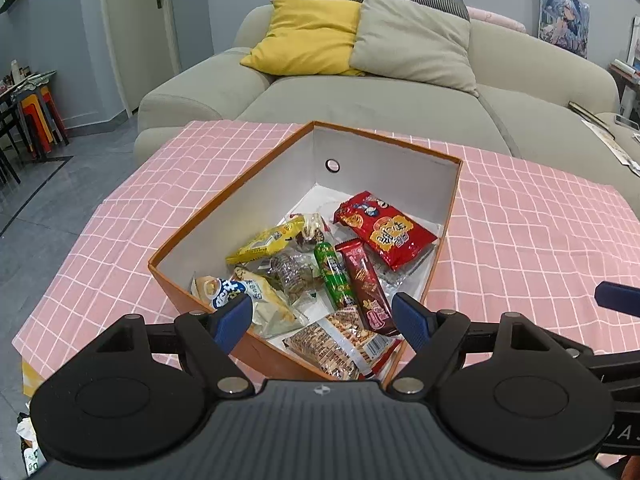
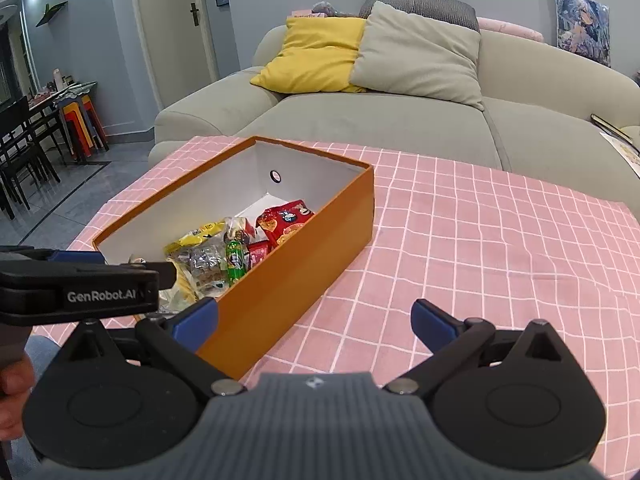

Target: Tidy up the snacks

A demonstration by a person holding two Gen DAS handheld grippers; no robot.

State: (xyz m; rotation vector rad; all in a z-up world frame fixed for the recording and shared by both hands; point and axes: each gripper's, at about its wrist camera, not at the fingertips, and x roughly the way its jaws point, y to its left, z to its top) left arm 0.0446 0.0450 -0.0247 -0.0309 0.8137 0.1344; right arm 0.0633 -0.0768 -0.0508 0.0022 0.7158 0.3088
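Note:
An orange box (image 1: 450, 216) with a white inside stands on the pink checked tablecloth (image 1: 540, 232). Several snack packets lie in it: a red bag (image 1: 386, 230), a green tube (image 1: 334, 274), a dark red bar (image 1: 366, 286), a yellow pack (image 1: 266, 240), a wafer pack (image 1: 340, 344). My left gripper (image 1: 322, 322) hovers open over the box's near corner, holding nothing. The right gripper (image 2: 316, 322) is open and empty beside the box's (image 2: 288, 276) right wall, above the cloth (image 2: 500, 248). In the right wrist view the left gripper's side (image 2: 80, 284) shows at the left edge.
A grey-green sofa (image 1: 380, 100) with a yellow cushion (image 1: 308, 36) and a beige cushion (image 1: 416, 40) stands behind the table. Dark chairs and coloured stools (image 2: 80, 120) stand far left. A person's hand (image 2: 12, 392) shows at the lower left of the right wrist view.

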